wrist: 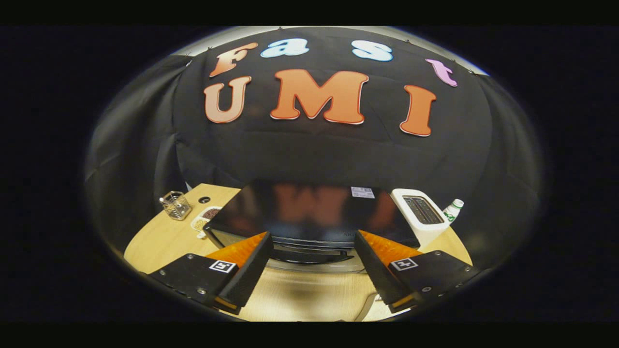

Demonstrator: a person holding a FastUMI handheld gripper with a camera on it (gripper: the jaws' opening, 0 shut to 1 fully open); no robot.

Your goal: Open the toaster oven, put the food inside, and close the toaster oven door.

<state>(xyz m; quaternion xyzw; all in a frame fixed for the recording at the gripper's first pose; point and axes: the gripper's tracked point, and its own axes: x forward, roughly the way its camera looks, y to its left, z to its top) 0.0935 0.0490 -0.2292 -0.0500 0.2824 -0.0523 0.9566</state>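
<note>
The black toaster oven [309, 208] stands on the wooden table [159, 241], seen from above, its glossy top reflecting the wall. Its front face with a dark handle bar [309, 255] shows between my fingers, steeply foreshortened, and the door looks closed. My gripper [312, 235] is open, its fingers spread wide on either side of the handle and hovering just in front of and above the oven's front edge, holding nothing. A small white plate with food [207, 218] lies on the table by the oven's left side, partly hidden by the oven.
A wire mesh basket [175, 205] stands at the table's far left beyond the plate. A white slot toaster [421, 215] sits close against the oven's right side, with a white bottle [453, 210] behind it. Bare tabletop lies under my fingers.
</note>
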